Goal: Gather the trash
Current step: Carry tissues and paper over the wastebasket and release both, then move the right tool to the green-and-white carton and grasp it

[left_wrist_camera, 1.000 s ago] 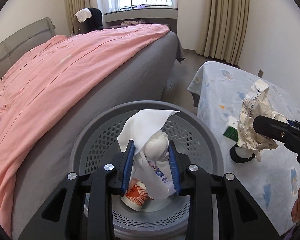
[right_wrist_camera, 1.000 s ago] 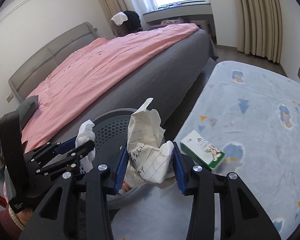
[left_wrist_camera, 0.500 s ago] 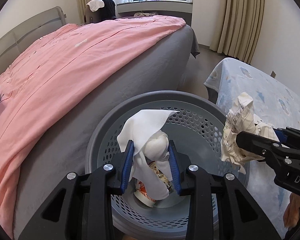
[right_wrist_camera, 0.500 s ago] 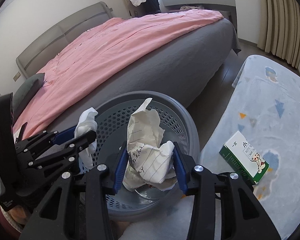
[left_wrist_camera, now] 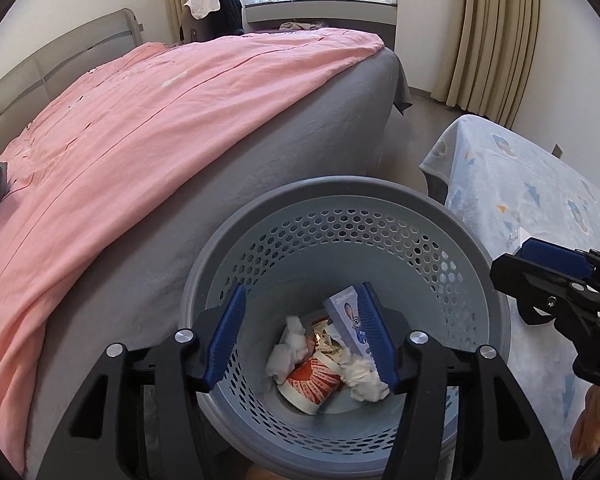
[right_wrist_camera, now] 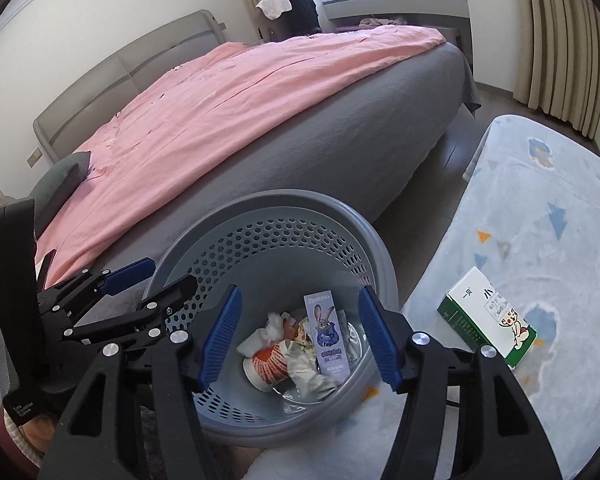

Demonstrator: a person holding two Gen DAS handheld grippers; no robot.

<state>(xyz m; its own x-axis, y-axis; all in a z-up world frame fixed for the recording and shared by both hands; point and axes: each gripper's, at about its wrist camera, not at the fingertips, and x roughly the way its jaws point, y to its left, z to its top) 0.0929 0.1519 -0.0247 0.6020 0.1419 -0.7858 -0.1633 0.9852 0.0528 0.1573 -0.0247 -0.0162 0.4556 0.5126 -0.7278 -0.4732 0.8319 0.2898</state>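
**Trash dropped: both tools empty over the basket**

Trash now lies at the bottom of the basket [left_wrist_camera: 340,216]. Left tool [left_wrist_camera: 300,336]: jaws apart, nothing between them; half a second ago it clamped a white tissue wad. Right tool [right_wrist_camera: 298,336]: jaws apart, empty; the crumpled lined paper it held is gone from its pads. Both tools hang above the basket mouth, left tool on the bed side of it, right tool on the worktop side.

Inside the basket: tissue [left_wrist_camera: 288,350], a red-and-white paper cup [right_wrist_camera: 266,364] on its side with the mouth toward the camera, and a lilac rabbit-print carton [right_wrist_camera: 326,336], long axis leaning from basket floor up toward the far wall, printed face up. The crumpled paper cannot be picked out for certain among the white scraps.

Judgement: two items delivered; release step complete.

Outside the basket: green-and-white box [right_wrist_camera: 488,316] flat on the worktop [right_wrist_camera: 540,216], beside the basket, long axis running diagonally away from it. Likely next pick, right tool nearest.
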